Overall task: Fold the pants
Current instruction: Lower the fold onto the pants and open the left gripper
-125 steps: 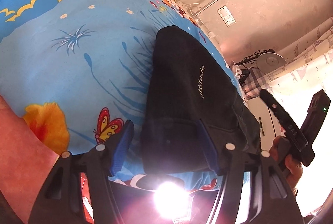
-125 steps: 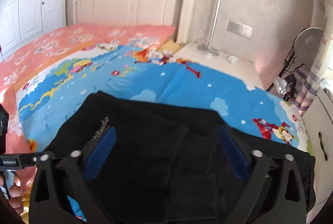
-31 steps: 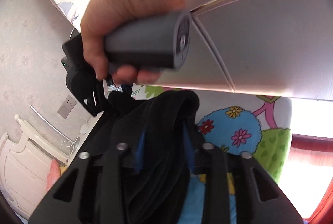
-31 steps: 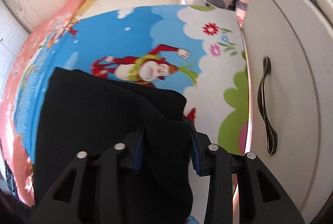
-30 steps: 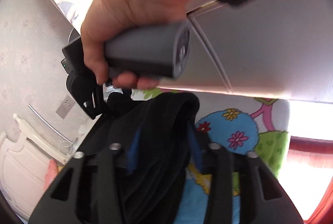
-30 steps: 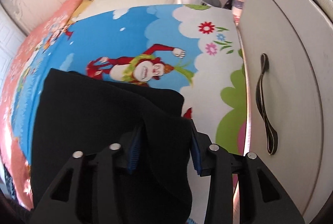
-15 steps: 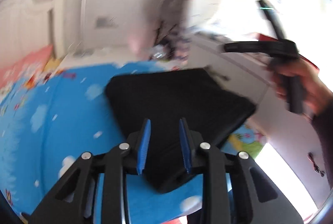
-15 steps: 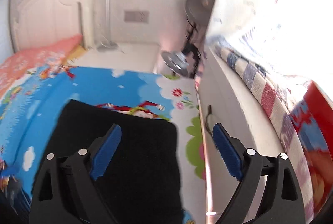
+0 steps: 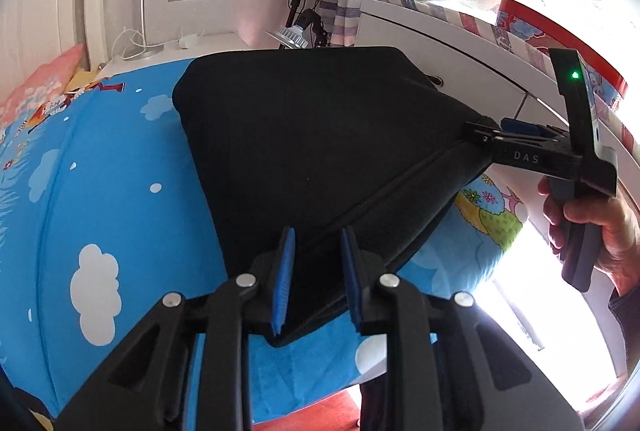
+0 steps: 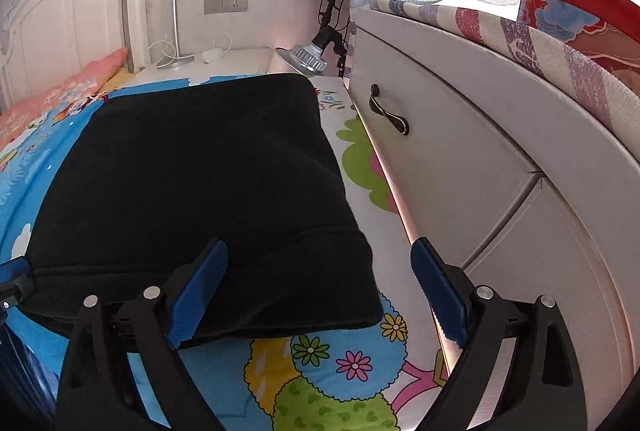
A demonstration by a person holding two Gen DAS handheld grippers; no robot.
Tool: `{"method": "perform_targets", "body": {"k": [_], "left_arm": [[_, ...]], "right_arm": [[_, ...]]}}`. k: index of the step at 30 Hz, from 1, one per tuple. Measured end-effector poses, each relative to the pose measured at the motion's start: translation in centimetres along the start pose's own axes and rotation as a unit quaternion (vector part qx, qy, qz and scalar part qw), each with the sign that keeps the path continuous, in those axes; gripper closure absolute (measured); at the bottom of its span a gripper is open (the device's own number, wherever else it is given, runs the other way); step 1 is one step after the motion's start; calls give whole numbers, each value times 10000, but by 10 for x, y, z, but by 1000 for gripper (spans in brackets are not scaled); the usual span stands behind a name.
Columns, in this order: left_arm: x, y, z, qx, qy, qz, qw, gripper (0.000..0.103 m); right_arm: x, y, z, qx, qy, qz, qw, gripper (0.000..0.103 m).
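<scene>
The black pants (image 9: 304,135) lie as a folded, roughly square stack on the cartoon-print bedsheet (image 9: 120,199), directly ahead of both tools and close to the white drawer unit (image 10: 460,151) on the right. The left gripper (image 9: 316,271) has its 2 blue pads (image 9: 285,271) set narrow on either side of the stack's near corner; they look closed on the cloth, though whether they truly pinch it is hard to tell. The right gripper (image 10: 320,295) is spread wide: its left pad sits over the near hem and its right pad is out over bare sheet, so it holds nothing. The fabric looks soft, thick and fleecy, light enough to lift by an edge but limp, so it will likely sag and let layers slide apart if only 1 layer is taken. A sound hold would be at the 2 near corners, catching every layer through the seamed hem, where the doubled cloth gives the pads more to bite. The matte pile should not be slippery.
</scene>
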State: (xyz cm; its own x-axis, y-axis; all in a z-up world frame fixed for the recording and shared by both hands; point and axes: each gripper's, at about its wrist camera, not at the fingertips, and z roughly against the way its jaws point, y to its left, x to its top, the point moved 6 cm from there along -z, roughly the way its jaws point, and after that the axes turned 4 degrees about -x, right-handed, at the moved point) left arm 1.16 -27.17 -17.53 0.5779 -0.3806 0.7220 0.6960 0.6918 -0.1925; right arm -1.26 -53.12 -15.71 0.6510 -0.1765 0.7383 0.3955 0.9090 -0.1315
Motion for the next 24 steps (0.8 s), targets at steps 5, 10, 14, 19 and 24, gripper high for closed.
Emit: {"method": "perform_targets", "body": {"k": [5, 10, 14, 19, 24], "left_arm": [[45, -2, 9, -134, -206, -86, 9997, 71], [139, -25, -32, -221, -251, -606, 9976, 67], [195, -49, -113, -570, 304, -588, 9962, 64], [206, -69, -201, -473, 1314, -672, 9879, 64], [195, -68, -208, -383, 1335, -782, 9872, 54]], "right_arm": [[-5, 2, 0, -47, 0, -133, 9999, 13], [-6, 5, 0, -257, 75, -106, 9996, 13], [-7, 4, -3, -264, 204, -305, 9990, 12], [-7, 2, -6, -243, 316, -397, 9984, 12], [-6, 1, -9, -204, 375, -501, 9978, 12]]}}
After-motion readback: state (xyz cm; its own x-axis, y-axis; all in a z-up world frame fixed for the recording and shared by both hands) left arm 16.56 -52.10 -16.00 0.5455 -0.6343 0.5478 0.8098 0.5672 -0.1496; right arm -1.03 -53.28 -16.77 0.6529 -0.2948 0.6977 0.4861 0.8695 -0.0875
